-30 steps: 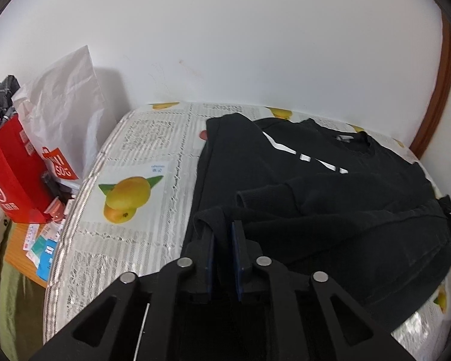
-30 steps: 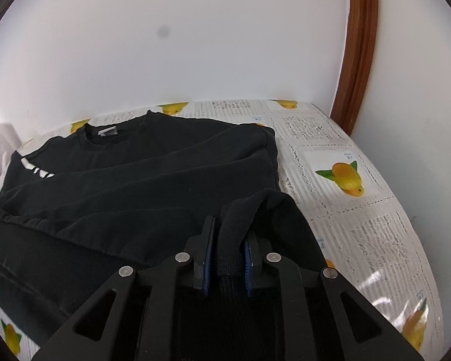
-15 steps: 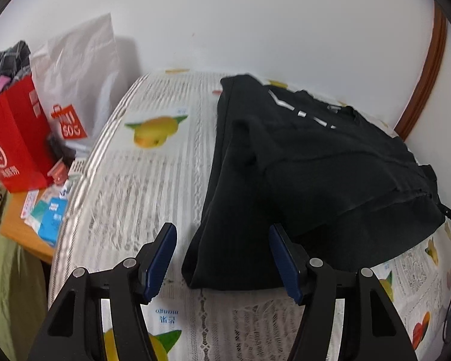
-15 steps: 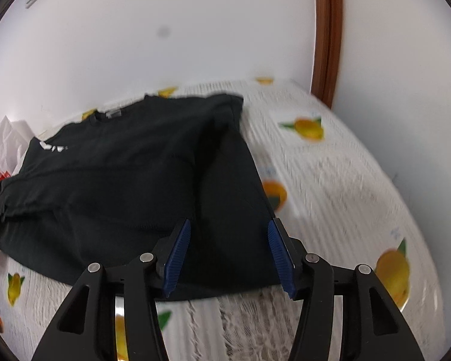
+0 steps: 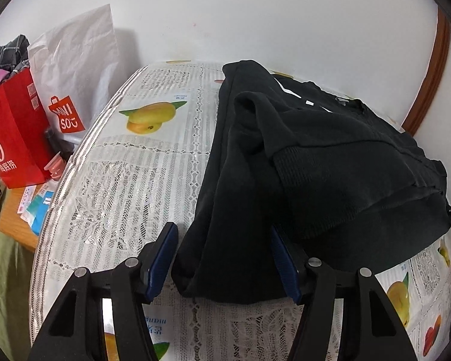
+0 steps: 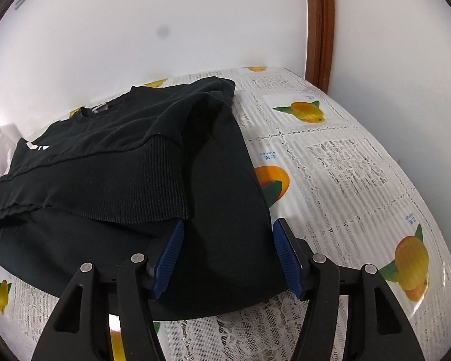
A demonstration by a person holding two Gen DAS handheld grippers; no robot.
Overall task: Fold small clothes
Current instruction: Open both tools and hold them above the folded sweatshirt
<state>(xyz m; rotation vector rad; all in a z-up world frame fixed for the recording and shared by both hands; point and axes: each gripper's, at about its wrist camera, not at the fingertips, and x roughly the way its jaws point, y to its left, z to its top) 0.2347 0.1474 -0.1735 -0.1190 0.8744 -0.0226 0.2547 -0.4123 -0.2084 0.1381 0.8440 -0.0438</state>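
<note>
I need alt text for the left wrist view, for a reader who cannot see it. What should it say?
A black sweatshirt lies partly folded on a table with a lace, fruit-printed cover. The left hand-held gripper stands open at its near corner, not gripping. A red bag and a white bag stand at the left.

Black claw (image 5: 224,260) frames, blue ribbed pads (image 6: 169,260), apparently silver screws.

Red bag's (image 5: 13,138) contents and left edge cut off
</note>
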